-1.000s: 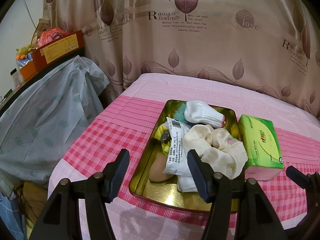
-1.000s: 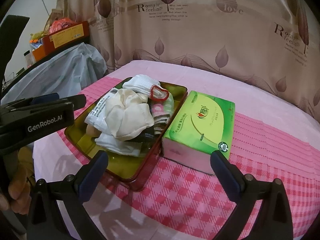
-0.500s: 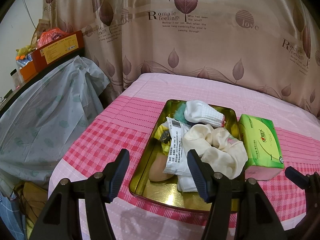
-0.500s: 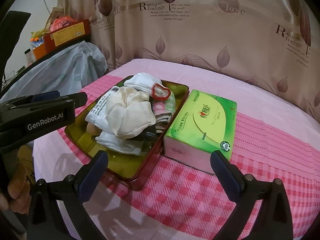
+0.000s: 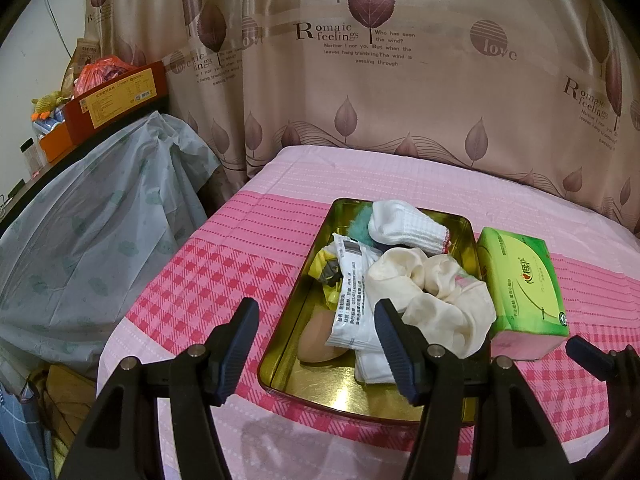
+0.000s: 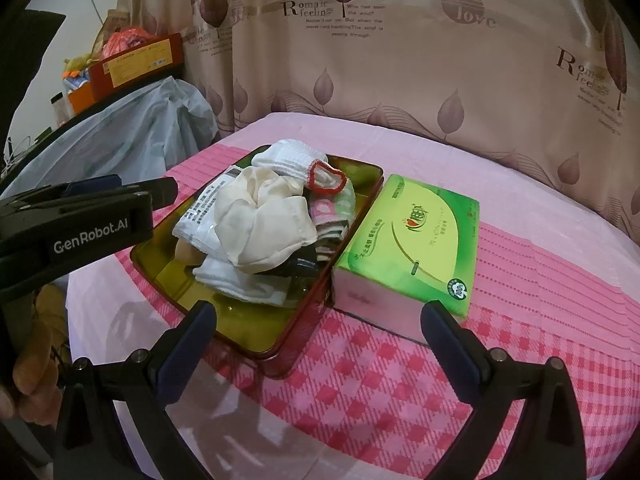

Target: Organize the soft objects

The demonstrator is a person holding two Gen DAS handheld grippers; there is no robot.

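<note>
A gold metal tin (image 5: 304, 308) (image 6: 256, 336) sits on the pink table and holds a pile of soft things: a cream cloth (image 5: 436, 292) (image 6: 260, 224), a white sock (image 5: 404, 224) (image 6: 288, 156), a white packet (image 5: 352, 292), a tan sponge (image 5: 316, 340) and patterned socks (image 6: 332, 216). A green tissue pack (image 5: 520, 280) (image 6: 408, 240) lies against the tin's right side. My left gripper (image 5: 316, 340) is open and empty above the tin's near left edge. My right gripper (image 6: 320, 344) is open and empty in front of the tin and tissue pack.
The pink checked tablecloth (image 5: 224, 272) (image 6: 520, 300) covers the table. A leaf-print curtain (image 5: 360, 80) hangs behind. A plastic-covered piece of furniture (image 5: 88, 220) with boxes on it (image 5: 116, 96) stands at the left. The left gripper's body (image 6: 80, 224) shows in the right wrist view.
Both grippers have stayed open and almost still. The right wrist view has shifted slightly toward the tin and tissue pack.
</note>
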